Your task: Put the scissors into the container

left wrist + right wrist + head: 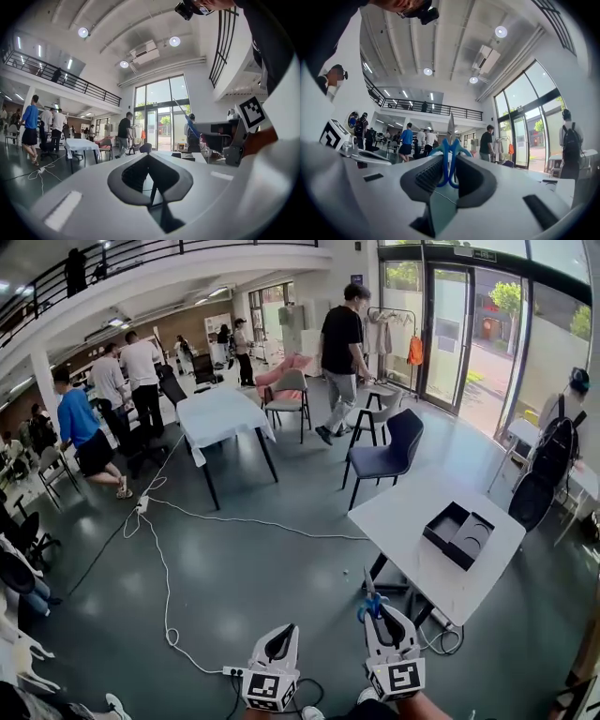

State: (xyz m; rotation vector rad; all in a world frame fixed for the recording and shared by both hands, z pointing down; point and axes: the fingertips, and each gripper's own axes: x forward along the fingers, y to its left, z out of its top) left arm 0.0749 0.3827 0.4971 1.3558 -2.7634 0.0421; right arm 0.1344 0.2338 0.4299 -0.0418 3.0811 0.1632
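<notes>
My right gripper (pixel 378 613) clamps the blue-handled scissors (pixel 450 161), blades up. My left gripper (pixel 281 634) is closed and empty. The black container (pixel 442 532) sits on the white counter (pixel 403 512), well apart.

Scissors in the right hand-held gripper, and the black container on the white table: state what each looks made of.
Blue-handled scissors: handles look like smooth, slightly glossy plastic, judging by the even colour and rounded moulded loops; the thin grey blade looks like metal. Black rectangular container: matte, no glare, with sharp-edged compartments; stiff card or plastic, the head view leaves that open.
</notes>
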